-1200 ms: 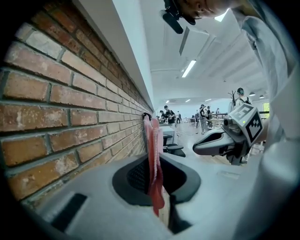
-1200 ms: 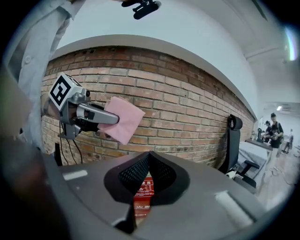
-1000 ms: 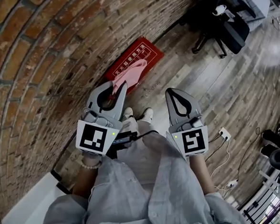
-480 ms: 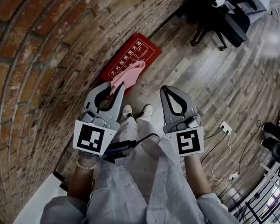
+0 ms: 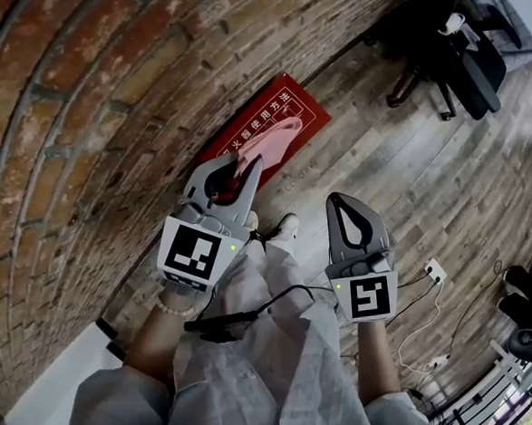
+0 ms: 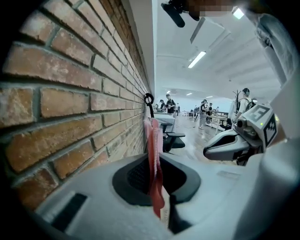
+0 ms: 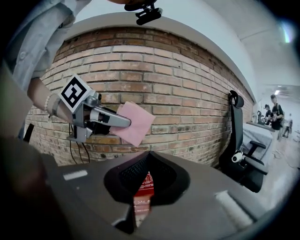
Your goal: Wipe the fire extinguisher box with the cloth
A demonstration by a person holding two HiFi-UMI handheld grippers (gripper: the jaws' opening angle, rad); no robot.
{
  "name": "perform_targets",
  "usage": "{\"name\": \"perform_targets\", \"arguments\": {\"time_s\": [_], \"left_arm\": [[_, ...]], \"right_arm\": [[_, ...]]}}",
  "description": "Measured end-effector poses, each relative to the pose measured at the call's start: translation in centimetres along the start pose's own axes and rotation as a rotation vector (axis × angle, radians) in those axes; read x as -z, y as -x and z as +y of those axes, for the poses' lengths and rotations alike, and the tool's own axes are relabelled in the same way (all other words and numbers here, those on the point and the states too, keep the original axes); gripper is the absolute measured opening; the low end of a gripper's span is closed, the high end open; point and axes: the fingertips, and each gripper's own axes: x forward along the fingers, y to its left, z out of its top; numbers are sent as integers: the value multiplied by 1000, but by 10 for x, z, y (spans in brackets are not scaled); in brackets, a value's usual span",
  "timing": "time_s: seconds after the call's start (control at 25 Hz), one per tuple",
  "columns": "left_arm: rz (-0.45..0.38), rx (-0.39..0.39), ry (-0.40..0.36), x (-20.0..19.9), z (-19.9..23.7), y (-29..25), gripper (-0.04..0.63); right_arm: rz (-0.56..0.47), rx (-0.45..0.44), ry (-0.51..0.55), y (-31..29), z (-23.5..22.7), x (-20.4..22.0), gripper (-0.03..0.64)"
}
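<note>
A brick wall (image 5: 78, 129) is seen along the outer side of the left gripper (image 5: 245, 166), running close beside it in the left gripper view. A wooden floor (image 5: 409, 179) is spread beneath both tools. An office chair (image 5: 459, 48) is placed well beyond the tips of the right gripper (image 5: 341, 200), off to its outer side. The red fire extinguisher box (image 5: 297, 114) is laid on the floor against the foot of the wall, ahead of and below the left gripper's tips; part of it is also glimpsed through the opening of the right gripper's jaws (image 7: 145, 185).

The left gripper is held raised, and its jaws are pressed together on the pink cloth (image 5: 274, 136). The cloth is pinched at one edge, with the rest hung out past the tips, over the box as seen from the head view. The right gripper is held beside the left, a little lower and apart from it. Its jaws are pressed together with nothing between them.
</note>
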Motion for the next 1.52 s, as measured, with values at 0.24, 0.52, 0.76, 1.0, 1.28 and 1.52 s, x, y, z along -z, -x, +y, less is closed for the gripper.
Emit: {"name": "perform_targets", "arguments": {"time_s": [0.24,0.52,0.76,1.0,1.28,1.52], "left_arm": [[30,13,13,27,11,-51,11],[33,-19,98,57,30,-103,11],[65,-71,165,92,51,-145,11],[109,-90,294,127,68,-186,11],[129,-113,412,146,91,-228,12],[172,-158,523,167,104,-255,12]], "right_arm": [[35,-52,31,-24,-3,27,6],[59,-76,4,-45,-8,57,6],[67,-76,-13,-60,-19,76,6],[67,-102,-4,-70,-21,83,6],[111,-130,17,-75,-19,107,6],[113,-131,-1,-77,-20,115,6]]}}
